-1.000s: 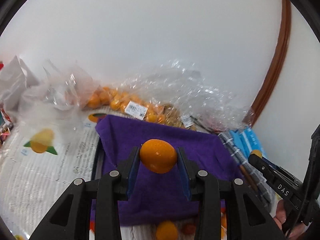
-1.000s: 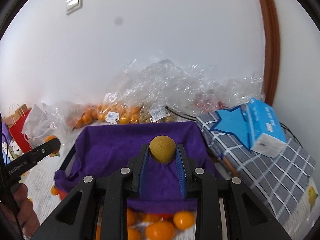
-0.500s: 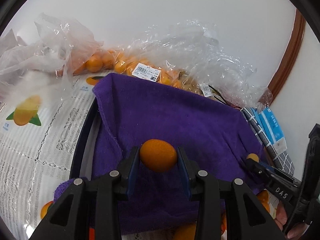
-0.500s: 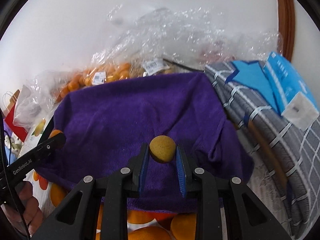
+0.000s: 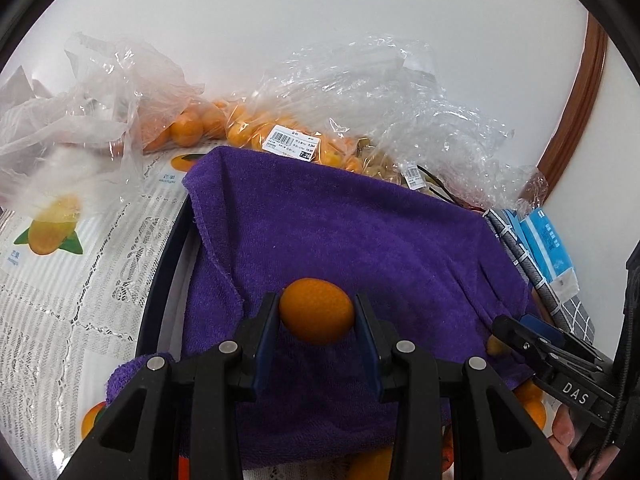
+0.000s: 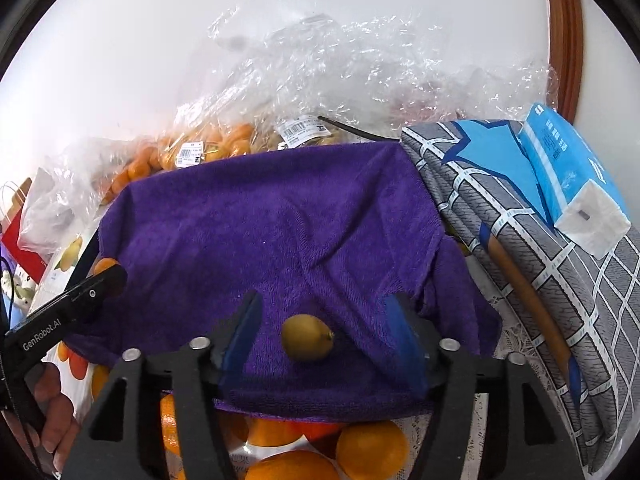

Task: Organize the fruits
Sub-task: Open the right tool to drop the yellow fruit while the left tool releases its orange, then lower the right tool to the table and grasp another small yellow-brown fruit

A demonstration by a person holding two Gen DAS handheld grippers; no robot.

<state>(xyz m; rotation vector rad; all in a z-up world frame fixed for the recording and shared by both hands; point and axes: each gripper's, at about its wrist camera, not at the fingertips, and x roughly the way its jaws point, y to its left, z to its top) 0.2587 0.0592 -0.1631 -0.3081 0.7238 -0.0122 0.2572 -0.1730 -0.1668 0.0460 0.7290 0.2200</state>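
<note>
plastic bags (image 5: 360, 92), folded blanket (image 6: 540, 240), tissue pack (image 6: 572, 176)

plain white wall (image 5: 320, 20) behind, curved brown wooden trim (image 5: 580, 100) at its right edge

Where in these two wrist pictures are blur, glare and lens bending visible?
Left wrist view: the crinkled clear plastic bags glint with white highlights, and the brown curved door frame bows from fisheye bending. Right wrist view: the blue pads of the right gripper smear as its jaws open, while the small yellow-brown fruit on the purple terry towel looks fairly sharp.
</note>
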